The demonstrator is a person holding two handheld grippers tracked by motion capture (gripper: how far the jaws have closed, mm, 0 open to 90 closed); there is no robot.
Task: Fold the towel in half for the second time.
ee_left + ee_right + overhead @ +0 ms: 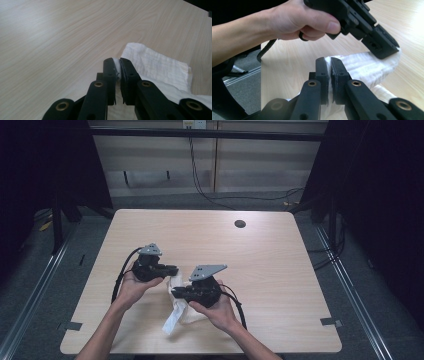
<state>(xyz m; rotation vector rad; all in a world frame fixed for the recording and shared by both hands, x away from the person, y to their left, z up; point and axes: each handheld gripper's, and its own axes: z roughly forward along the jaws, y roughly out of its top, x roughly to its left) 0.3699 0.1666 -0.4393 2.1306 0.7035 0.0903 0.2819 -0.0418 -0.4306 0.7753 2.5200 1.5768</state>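
Note:
A white cloth [178, 309] lies bunched on the wooden table [265, 265], held at two spots. My left gripper [173, 270] is shut on the cloth's upper edge; in the left gripper view its jaws [118, 65] pinch a thin fold of cloth [160, 66]. My right gripper [175, 293] is shut on the cloth a little lower; in the right gripper view its jaws [329, 64] clamp the cloth [364, 67], which stretches away to the left gripper [384, 48] held by a hand. The cloth's free end trails toward the table's near edge.
A round cable hole [240, 224] sits near the table's far edge. Black cables trail from both grippers across the table. Grey floor, metal rails and dark curtains surround the table.

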